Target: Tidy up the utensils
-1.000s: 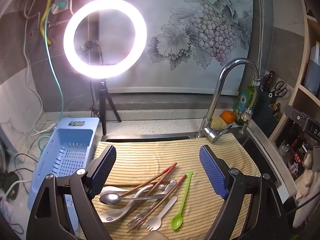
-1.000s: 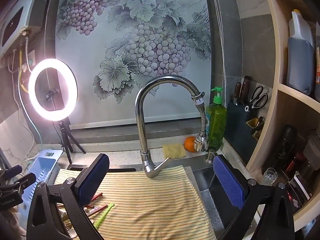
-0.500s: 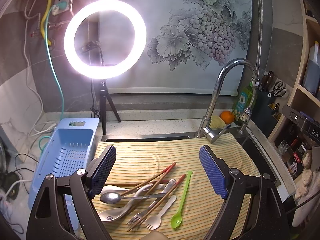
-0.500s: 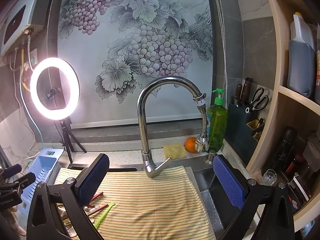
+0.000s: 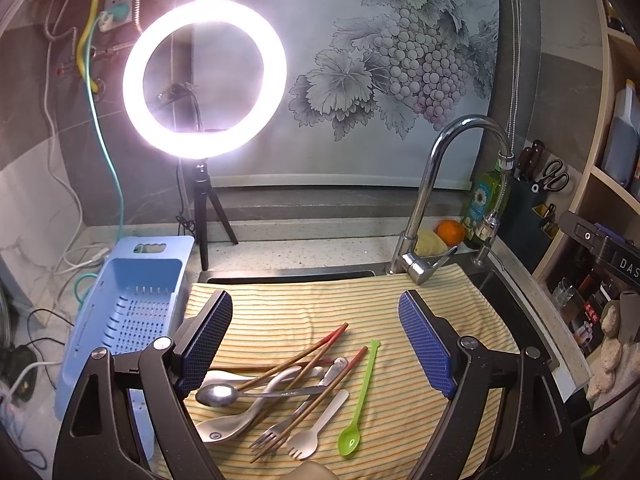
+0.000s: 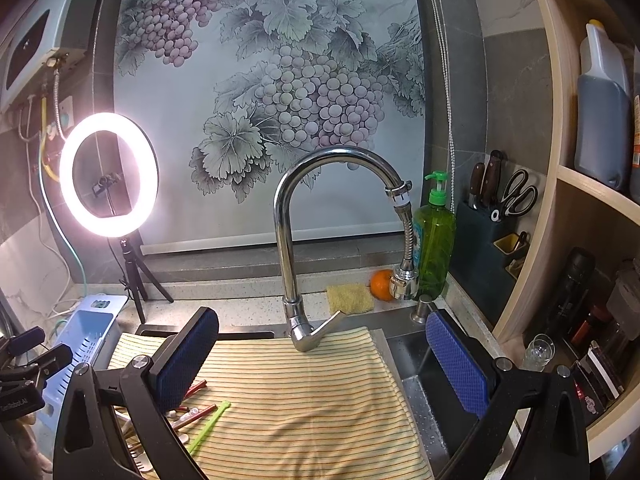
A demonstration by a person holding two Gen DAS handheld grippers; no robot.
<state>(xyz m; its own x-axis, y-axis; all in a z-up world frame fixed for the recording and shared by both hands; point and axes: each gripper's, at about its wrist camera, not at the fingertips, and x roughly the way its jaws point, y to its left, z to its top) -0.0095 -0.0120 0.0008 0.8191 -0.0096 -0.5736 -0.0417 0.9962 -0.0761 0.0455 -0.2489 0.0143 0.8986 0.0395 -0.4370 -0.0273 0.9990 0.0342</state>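
Black device (image 5: 608, 248) lettered "DAS", perhaps cut off, beside striped cloth (image 5: 360, 312)

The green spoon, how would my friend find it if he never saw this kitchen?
Look at the striped cloth spread over the sink, below the faucet. A pile of utensils lies near its front edge. The green spoon lies at the pile's right edge, long and thin, the only bright lime-green plastic one beside a pale spork.
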